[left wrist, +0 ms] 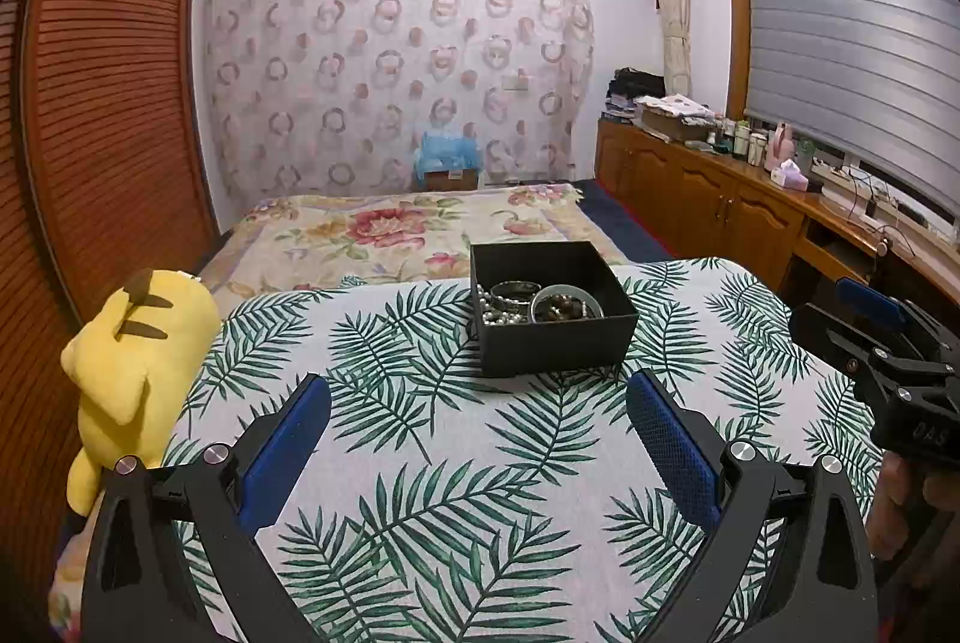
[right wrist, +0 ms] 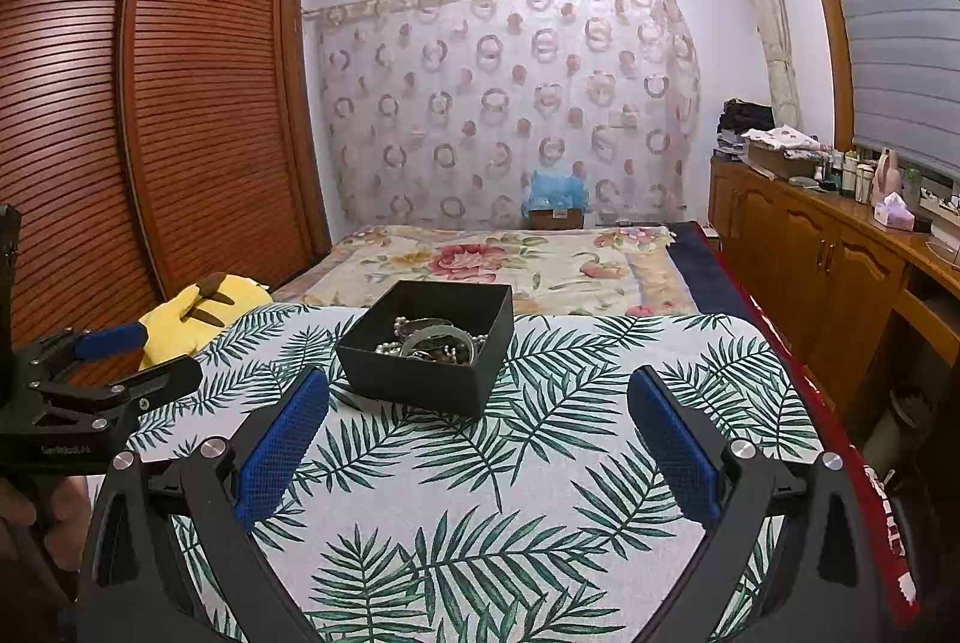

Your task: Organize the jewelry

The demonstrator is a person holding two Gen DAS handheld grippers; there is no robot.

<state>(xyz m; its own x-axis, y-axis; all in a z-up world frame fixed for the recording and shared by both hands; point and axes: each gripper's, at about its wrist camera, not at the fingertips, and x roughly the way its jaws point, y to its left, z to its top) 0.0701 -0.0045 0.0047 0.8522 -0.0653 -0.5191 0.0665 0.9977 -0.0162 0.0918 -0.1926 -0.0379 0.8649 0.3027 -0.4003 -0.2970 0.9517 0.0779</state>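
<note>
A black open box (left wrist: pixel 558 340) stands on the palm-leaf cloth (left wrist: pixel 456 469) and holds a pearl strand (left wrist: pixel 501 313), a silver bangle (left wrist: pixel 516 290) and dark beads (left wrist: pixel 561 308). It also shows in the right wrist view (right wrist: pixel 420 379) with the jewelry (right wrist: pixel 432 340) inside. My left gripper (left wrist: pixel 478 400) is open and empty, just in front of the box. My right gripper (right wrist: pixel 478 400) is open and empty, in front of the box and slightly to its right. Each gripper shows at the edge of the other's view (left wrist: pixel 888 355) (right wrist: pixel 90 379).
A yellow plush toy (left wrist: pixel 135 367) lies at the cloth's left edge. A floral bedspread (left wrist: pixel 414 229) stretches behind the box. A slatted wooden wardrobe (left wrist: pixel 102 102) is on the left. A wooden cabinet (left wrist: pixel 720 187) with clutter runs along the right under the window.
</note>
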